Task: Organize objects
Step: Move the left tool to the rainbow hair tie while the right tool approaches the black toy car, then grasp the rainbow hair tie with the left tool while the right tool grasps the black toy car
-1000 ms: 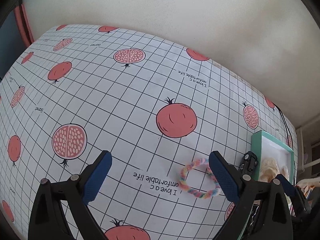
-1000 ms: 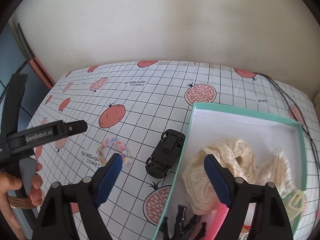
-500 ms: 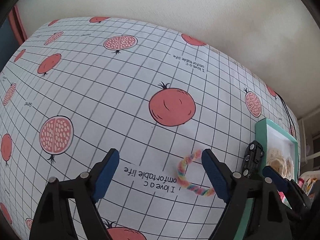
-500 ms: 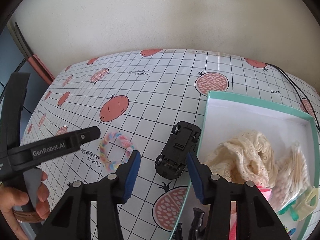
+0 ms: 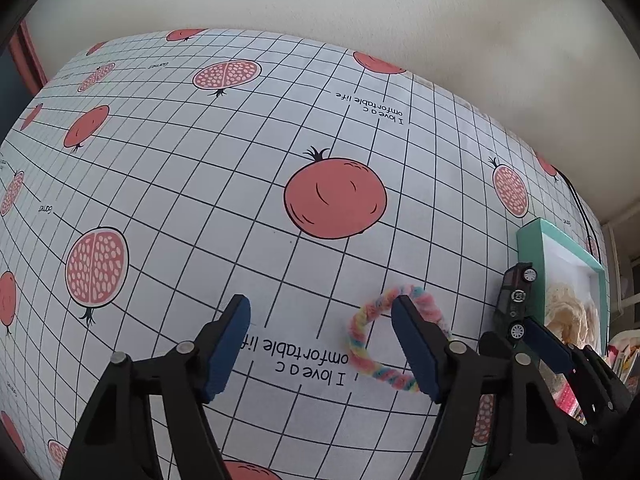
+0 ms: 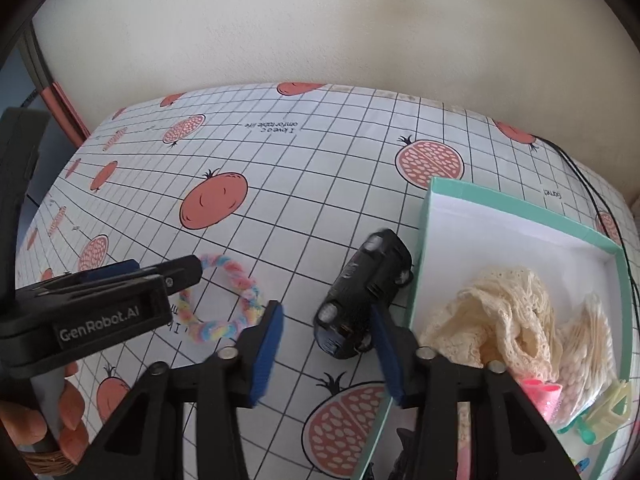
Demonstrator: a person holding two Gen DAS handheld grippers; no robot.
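A pastel rainbow hair tie (image 5: pixel 362 340) lies on the pomegranate-print tablecloth; it also shows in the right wrist view (image 6: pixel 240 288). My left gripper (image 5: pixel 320 344) is open, its right finger inside the ring. A black toy car (image 6: pixel 362 294) lies on its side against the teal box (image 6: pixel 430 192); it also shows in the left wrist view (image 5: pixel 516 300). My right gripper (image 6: pixel 326 350) is open, its fingers either side of the car's near end; I cannot tell if they touch it.
The box (image 5: pixel 532 236) holds cream lace fabric (image 6: pixel 500 312), a bag of cotton swabs (image 6: pixel 584 344), pink and yellow clips (image 6: pixel 608 412). A black cable (image 6: pixel 588 184) runs along the table's right. A wall stands behind the table.
The left gripper lowered onto the hair tie, its right finger now inside the ring. The right gripper moved left from the box to the car and narrowed its opening.
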